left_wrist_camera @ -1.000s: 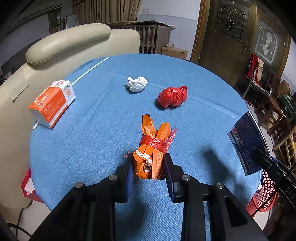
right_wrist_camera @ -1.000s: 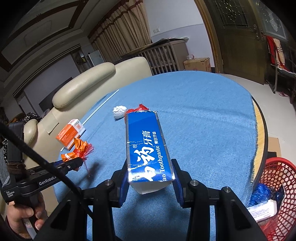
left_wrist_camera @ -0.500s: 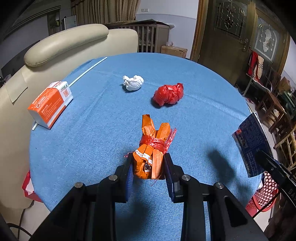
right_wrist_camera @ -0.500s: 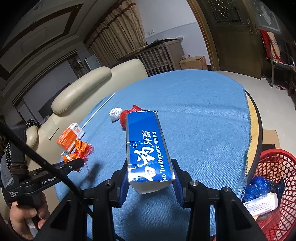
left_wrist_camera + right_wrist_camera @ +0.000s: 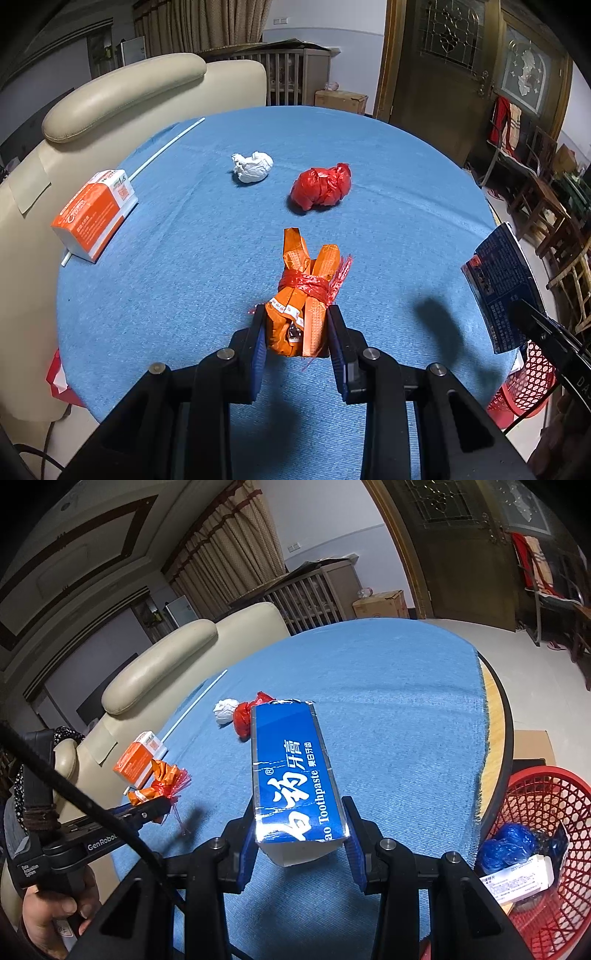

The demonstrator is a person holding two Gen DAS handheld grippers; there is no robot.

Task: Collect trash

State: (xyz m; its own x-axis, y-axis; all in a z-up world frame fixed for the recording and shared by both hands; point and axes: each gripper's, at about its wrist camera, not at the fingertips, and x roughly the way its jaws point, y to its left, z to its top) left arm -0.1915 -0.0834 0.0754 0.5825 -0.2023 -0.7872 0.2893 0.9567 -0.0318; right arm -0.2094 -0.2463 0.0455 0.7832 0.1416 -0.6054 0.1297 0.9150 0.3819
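Observation:
My left gripper (image 5: 297,330) is shut on an orange wrapper bundle (image 5: 304,291) tied with red netting, held just above the blue tablecloth (image 5: 184,258). From the right wrist view the same orange bundle (image 5: 159,781) shows at the left gripper's tip. My right gripper (image 5: 301,840) is shut on a blue toothpaste box (image 5: 291,771), lifted over the table's right side; the toothpaste box (image 5: 498,288) also shows at the right edge of the left wrist view. A red mesh basket (image 5: 546,849) stands on the floor at the right, holding blue bags and a white box.
On the cloth lie a red crumpled bag (image 5: 321,186), a white paper wad (image 5: 253,167), an orange-and-white carton (image 5: 94,214) and a white straw (image 5: 166,146). A cream sofa (image 5: 110,96) borders the table's left side. A hand (image 5: 55,912) grips the left tool.
The views have shifted only slightly; both grippers keep their hold. More of the red basket shows in the right wrist view than a second ago.

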